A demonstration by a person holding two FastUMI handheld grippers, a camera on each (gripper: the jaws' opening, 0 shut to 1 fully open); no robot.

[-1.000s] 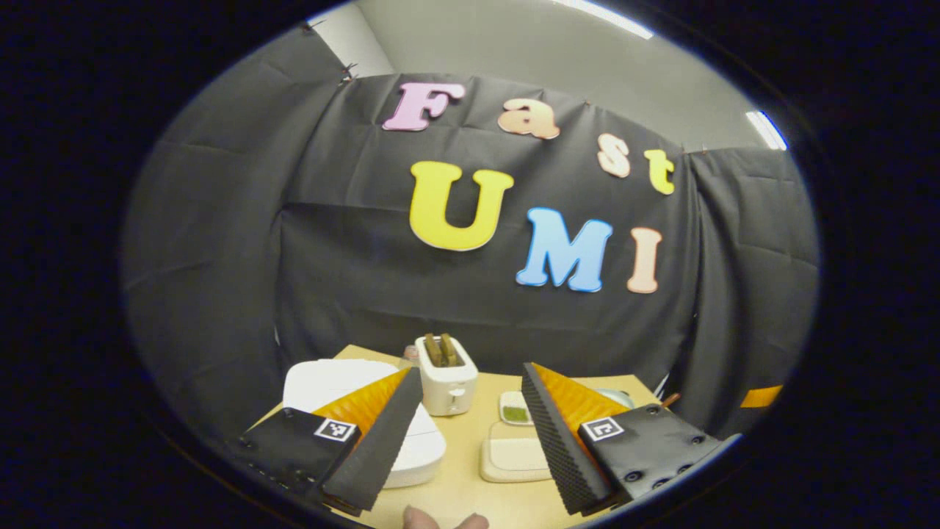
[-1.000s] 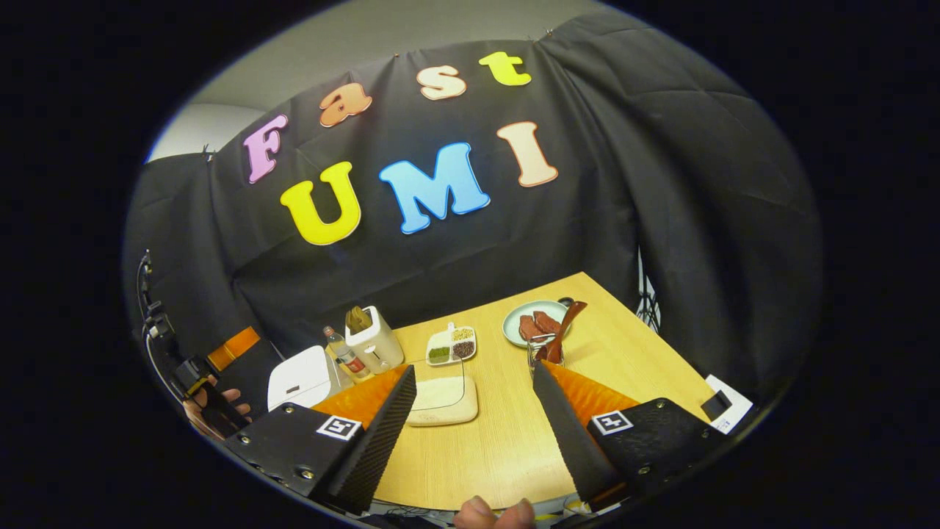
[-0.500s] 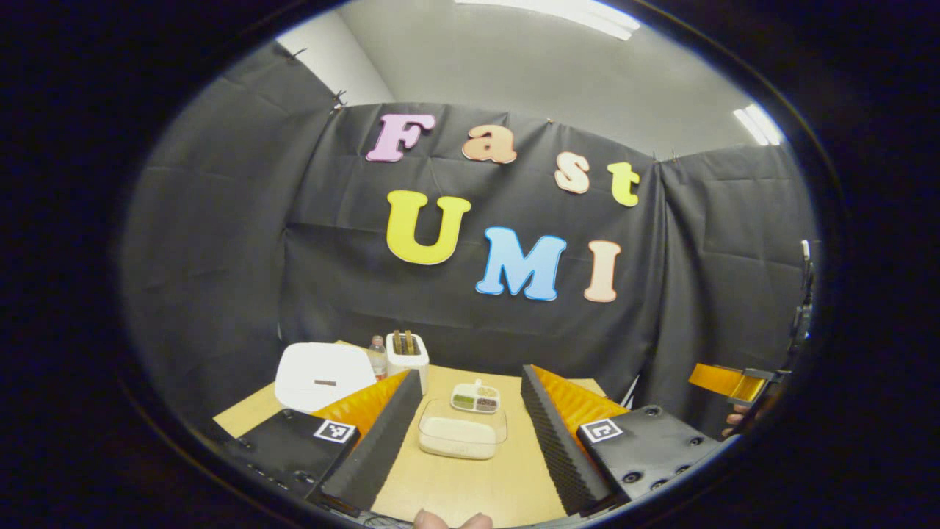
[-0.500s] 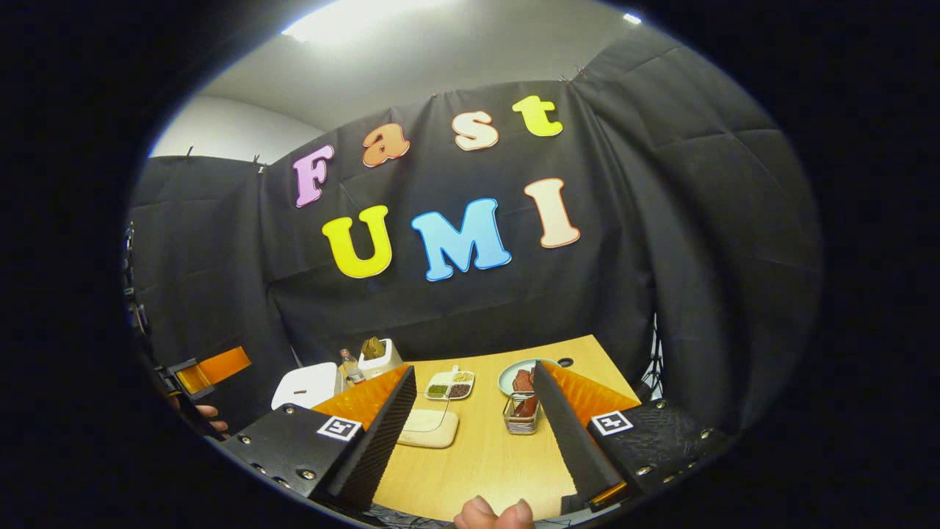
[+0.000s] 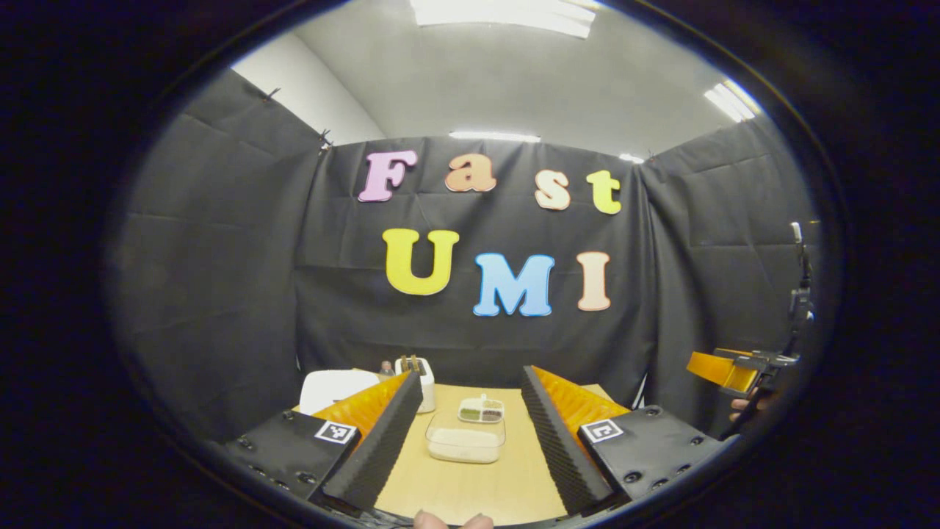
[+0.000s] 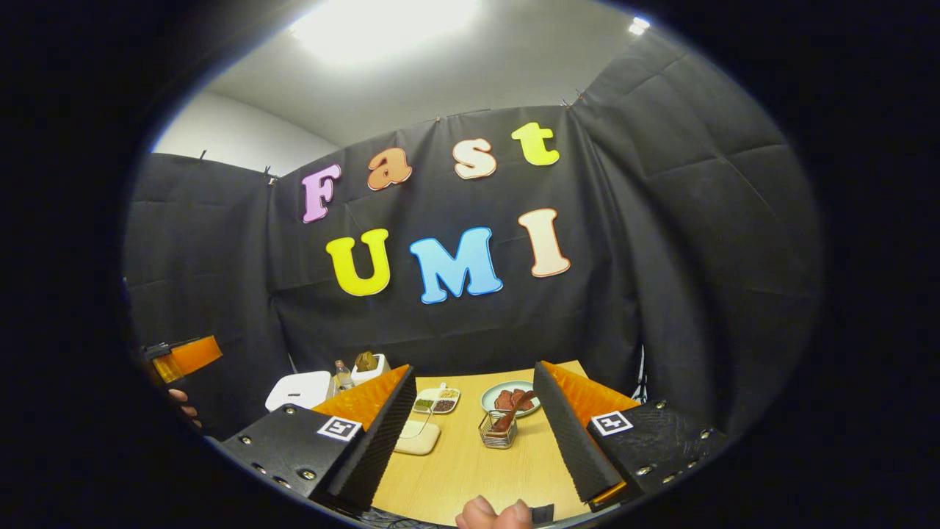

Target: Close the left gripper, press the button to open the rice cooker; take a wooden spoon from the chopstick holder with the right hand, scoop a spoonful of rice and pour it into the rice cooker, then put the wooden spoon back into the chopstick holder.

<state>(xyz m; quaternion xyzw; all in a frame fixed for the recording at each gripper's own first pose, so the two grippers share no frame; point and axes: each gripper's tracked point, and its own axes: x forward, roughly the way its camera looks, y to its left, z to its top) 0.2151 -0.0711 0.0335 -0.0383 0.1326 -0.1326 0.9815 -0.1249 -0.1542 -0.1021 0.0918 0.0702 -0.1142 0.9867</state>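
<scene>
Both grippers have drawn back and tilted up, so the table sits lower and smaller. From the left gripper view, the left gripper (image 5: 470, 400) is spread wide over the rice container (image 5: 465, 445), rice cooker (image 5: 332, 385) far left. From the right gripper view, the right gripper (image 6: 474, 393) gapes empty; the wooden spoon (image 6: 512, 411) stands in the chopstick holder (image 6: 497, 434).

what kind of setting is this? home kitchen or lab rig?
Most likely a staged recording booth, not a home kitchen: black cloth walls enclose one wooden table under office ceiling lights. Kitchen props sit on it: a white rice cooker, a toaster and a wire chopstick holder.
</scene>
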